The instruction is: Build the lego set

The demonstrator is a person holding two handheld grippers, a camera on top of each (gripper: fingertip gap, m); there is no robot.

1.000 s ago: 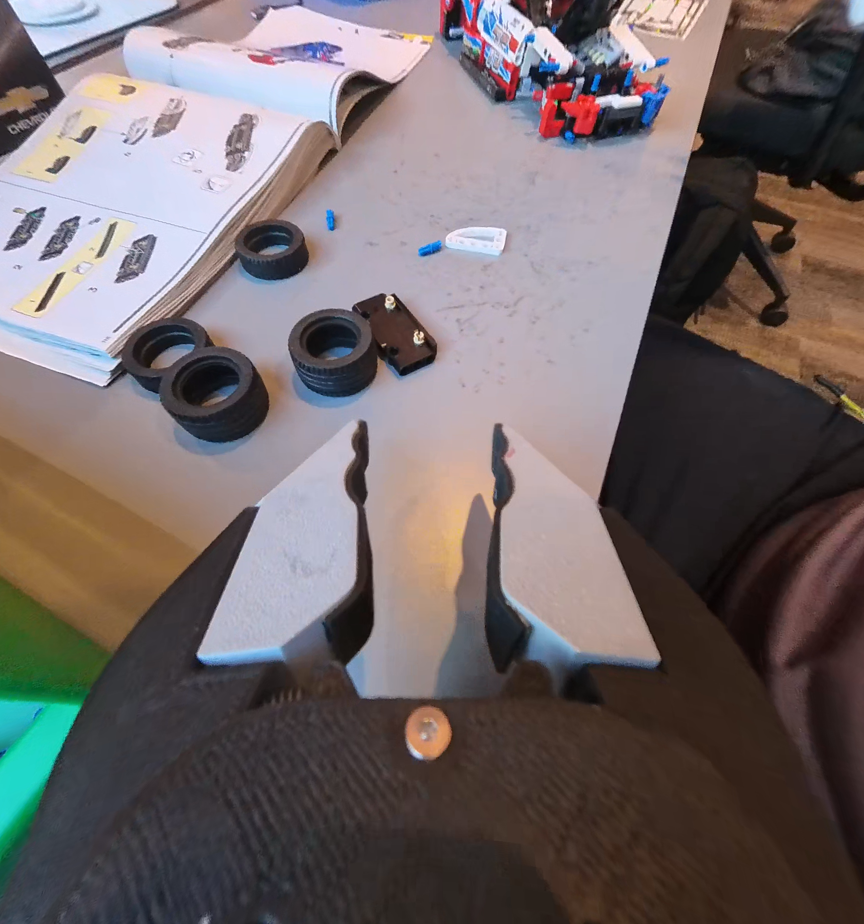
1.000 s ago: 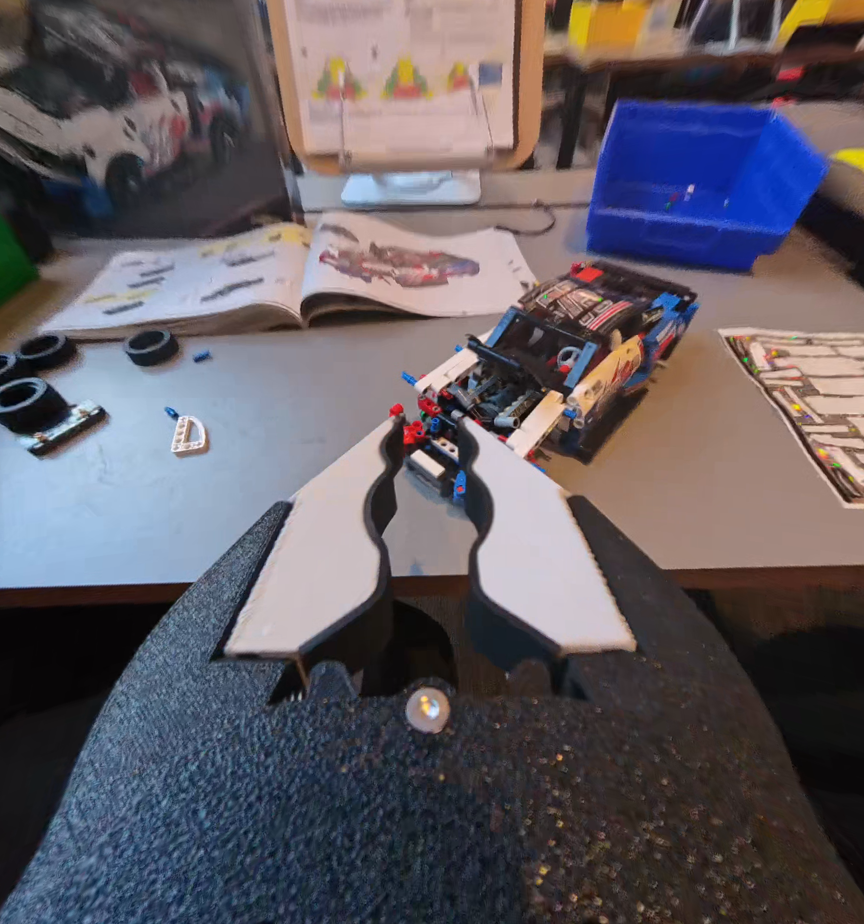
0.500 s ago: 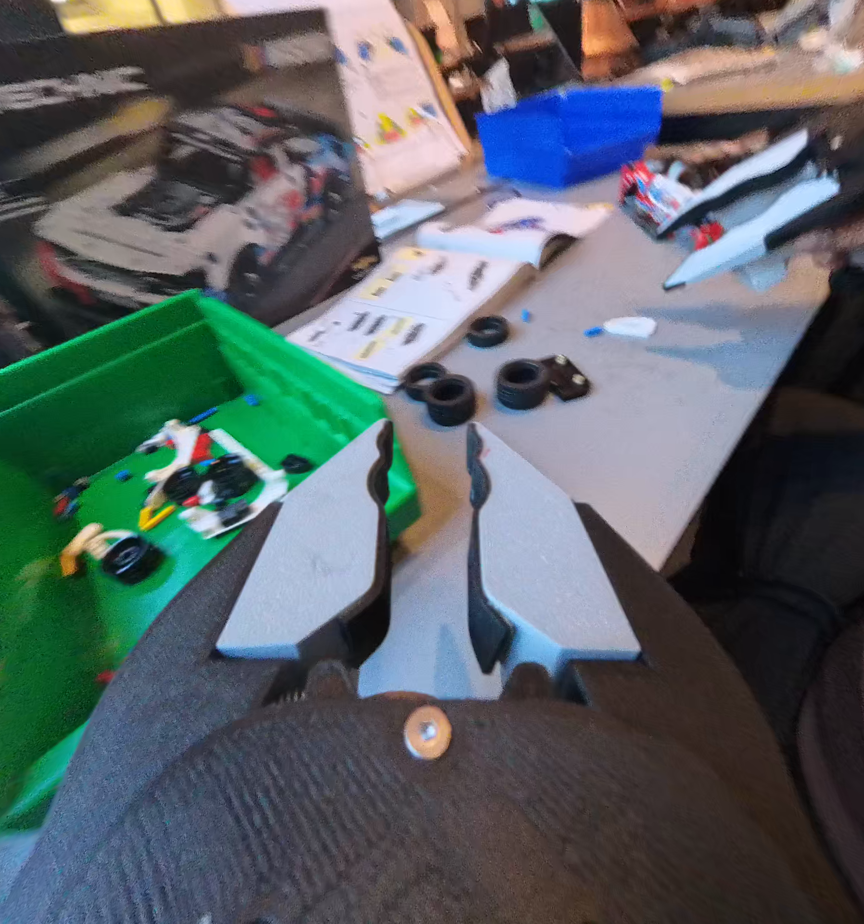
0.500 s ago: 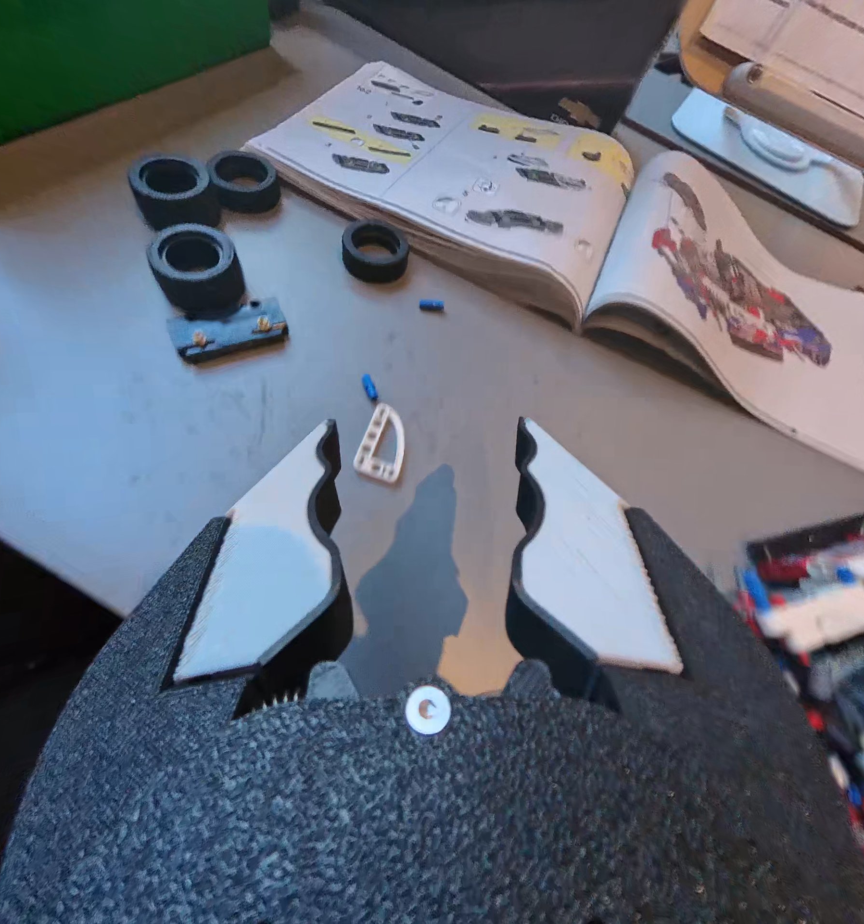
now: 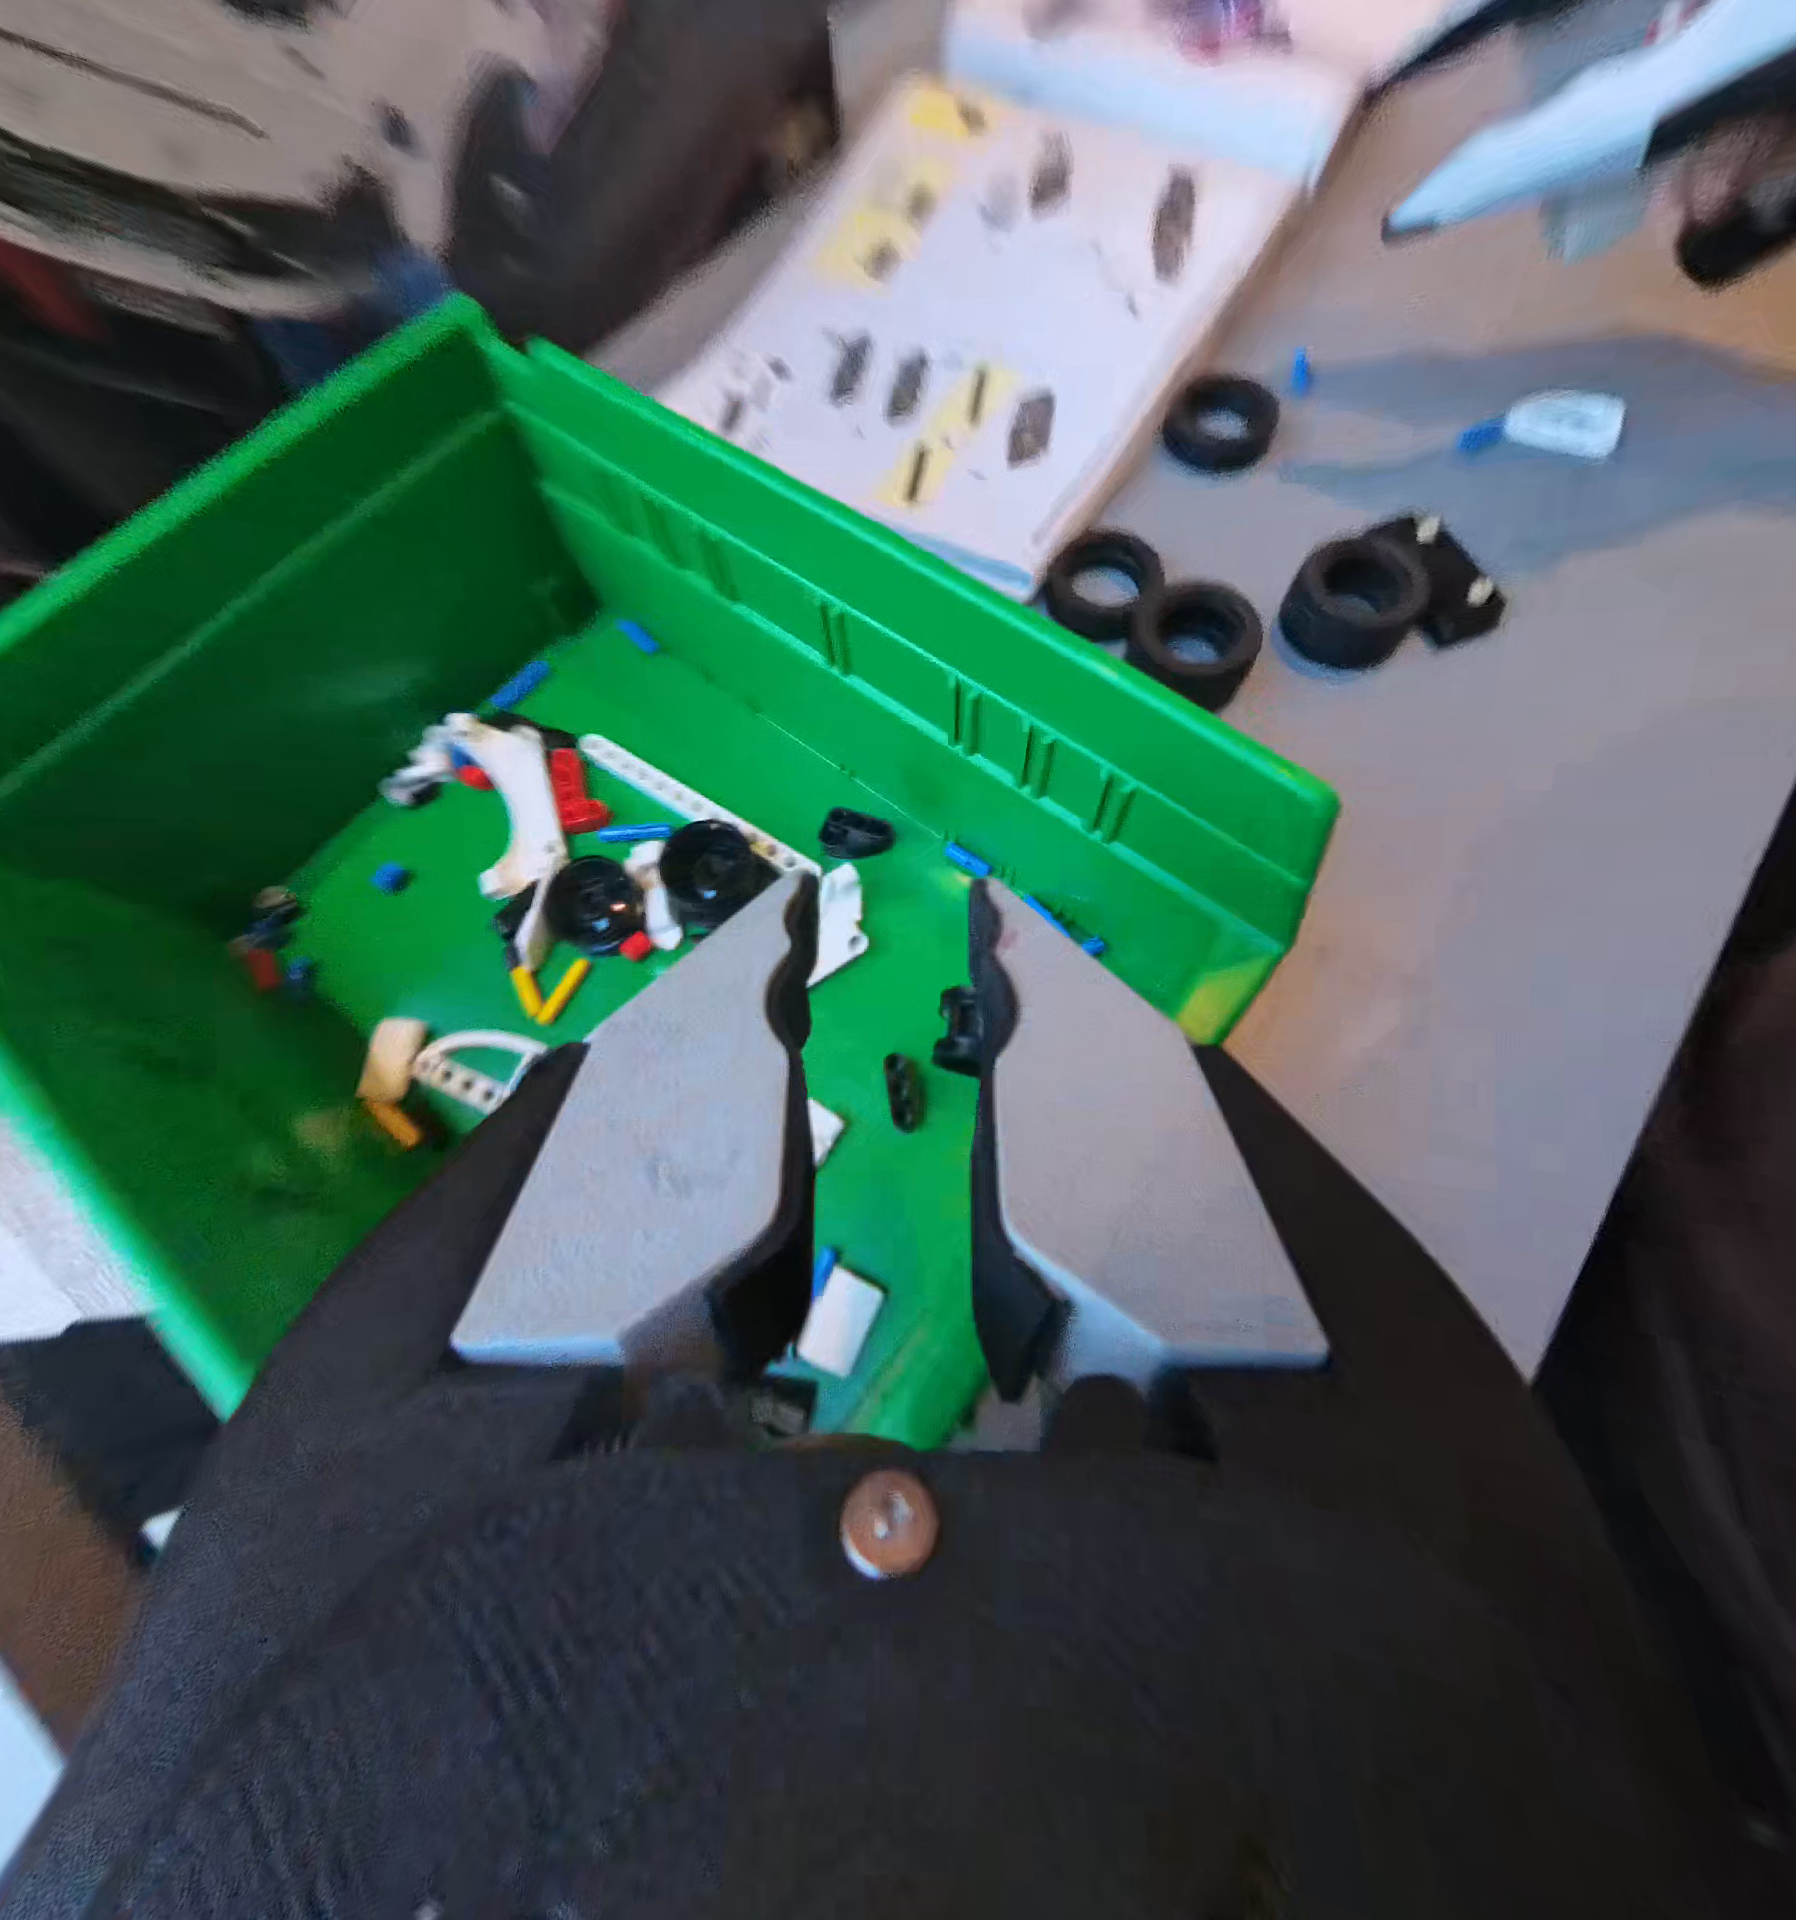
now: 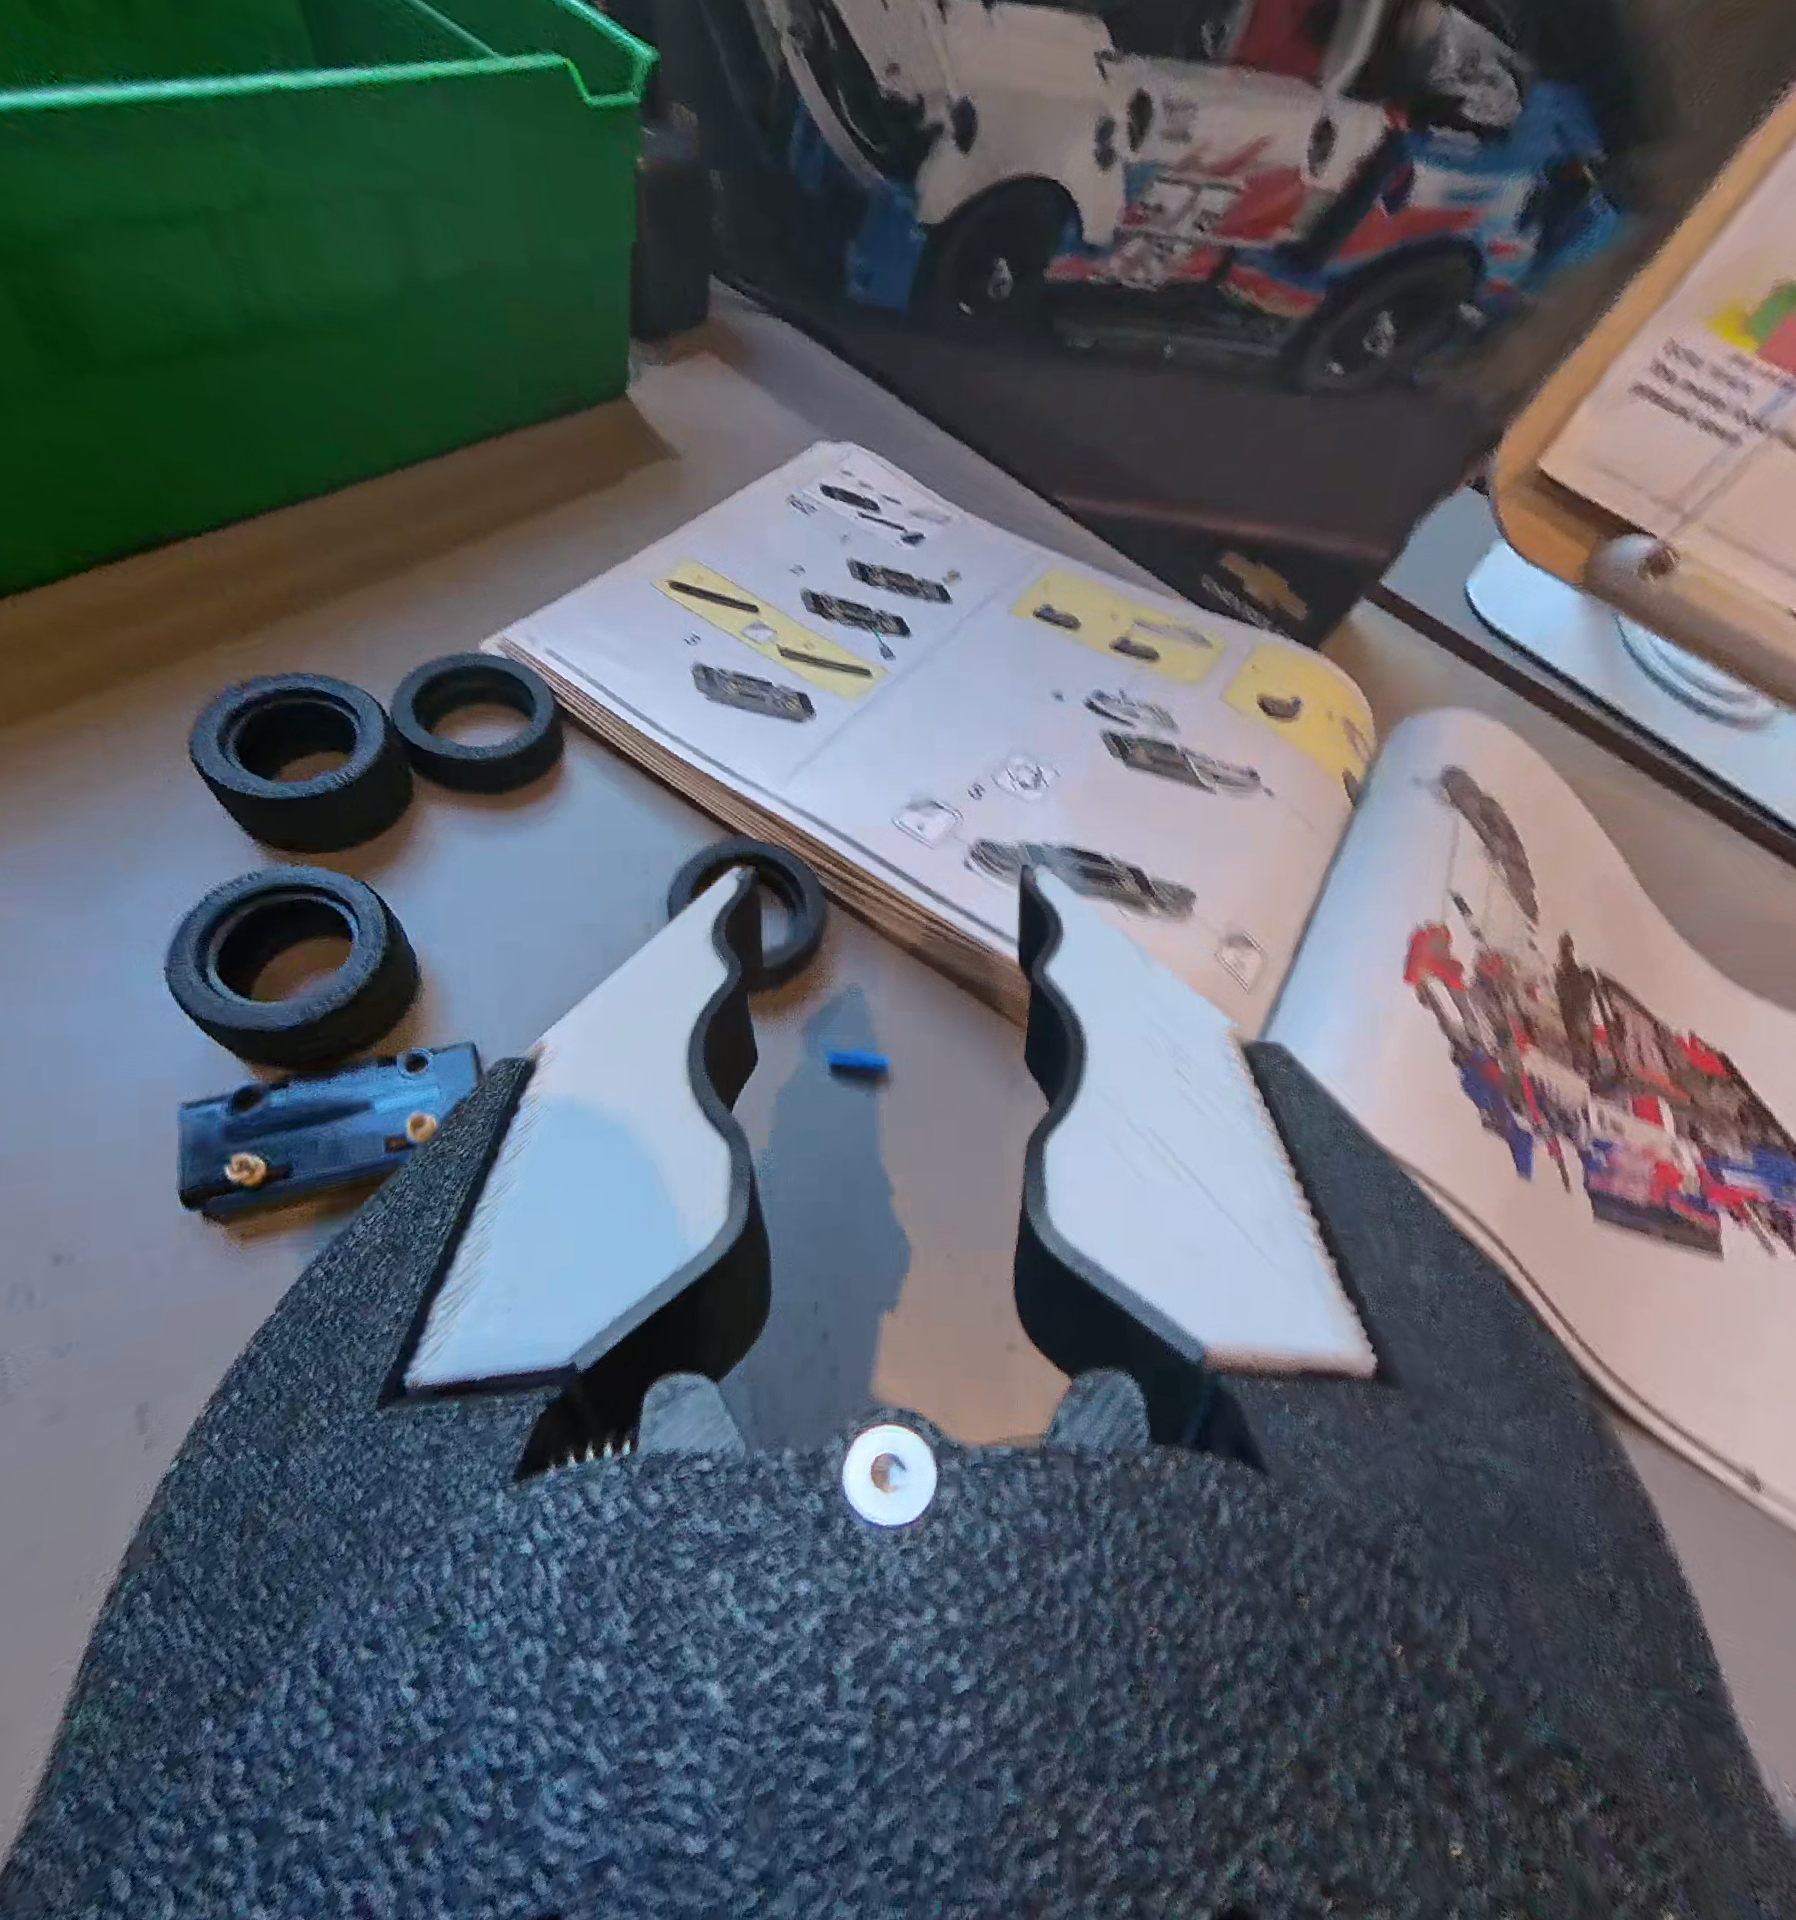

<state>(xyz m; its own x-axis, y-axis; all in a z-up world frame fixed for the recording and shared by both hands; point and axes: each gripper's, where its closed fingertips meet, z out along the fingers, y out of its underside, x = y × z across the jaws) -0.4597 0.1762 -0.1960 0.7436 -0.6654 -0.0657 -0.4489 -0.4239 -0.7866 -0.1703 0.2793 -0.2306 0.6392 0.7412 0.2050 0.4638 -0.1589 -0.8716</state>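
Observation:
My left gripper (image 5: 889,902) is open and empty, hanging over the green bin (image 5: 977,727), which holds several loose Lego pieces: black wheel hubs (image 5: 595,902), white panels, small black connectors (image 5: 961,1029). My right gripper (image 6: 883,883) is open and empty above the grey table, just over a small blue pin (image 6: 859,1060). Black tyres (image 6: 291,961) and a dark plate with tan pins (image 6: 322,1127) lie to its left. One tyre (image 6: 785,914) sits behind its left fingertip. The open instruction book (image 6: 977,727) lies ahead.
The set's box (image 6: 1185,260) stands behind the book. A stand with a paper sheet (image 6: 1704,416) is at the right. In the left wrist view, tyres (image 5: 1195,634), a white piece (image 5: 1564,424) and the right gripper (image 5: 1600,135) show beyond the bin. The table edge runs at the right. One gripper's finger ends stand about 30 cm off the other's. My right tips are roughly 7 cm from the small blue pin (image 6: 859,1060).
My left gripper has swung left from the table to over the green bin. My right gripper moved left from the car to the tyres and book and opened wider.

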